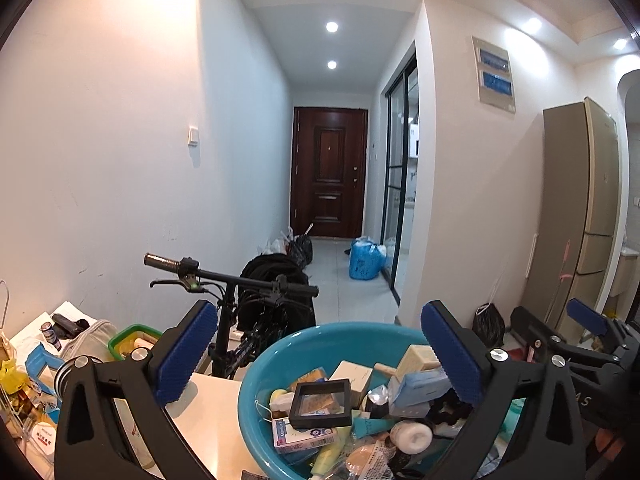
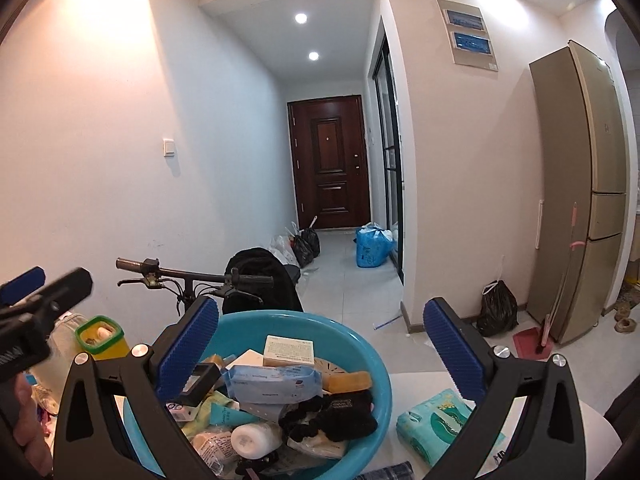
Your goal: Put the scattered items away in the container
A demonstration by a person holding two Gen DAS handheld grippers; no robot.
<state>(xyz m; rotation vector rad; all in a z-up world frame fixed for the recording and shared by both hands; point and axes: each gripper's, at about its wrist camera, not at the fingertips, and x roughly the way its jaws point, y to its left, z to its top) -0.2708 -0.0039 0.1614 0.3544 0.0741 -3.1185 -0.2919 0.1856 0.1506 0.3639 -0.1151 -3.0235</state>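
So both grippers are hovering over the round teal plastic basin (image 1: 256,396), which is already sitting pretty full: a black square frame box (image 1: 322,403), a pale blue wipes pack (image 2: 272,384), a white round-capped bottle (image 2: 250,440), a black scrunchie-looking bundle (image 2: 332,412) and a pile of little boxes and tubes. The left gripper (image 1: 316,354) is hanging with its blue ribbed pads wide apart and nothing between them. Same story for the right gripper (image 2: 320,344): spread open, holding nothing.

What's still outside the basin, as far as I can tell: a mint-green patterned tissue pack (image 2: 432,428) lying on the white tabletop (image 1: 216,412) just right of the basin, and a green-rimmed yellow tub (image 2: 100,338) sitting left of the basin among a heap of clutter I can't fully sort out. Something dark and striped is poking in at the near side of the basin too, too cropped to name.

My guess is the tissue pack is the step in hand for the right gripper, since it's the closest loose thing on that side. To do it well, I'd be tipping the gripper down and to the right of the basin, straddling the pack across its narrow side so the pads are squeezing flat faces, not corners. It's soft, so a gentle clamp should do; crushing it just lets it slip. Then lift clear of the basin rim before swinging over, and drop it toward the emptier right part of the basin so the heap isn't spilling out.
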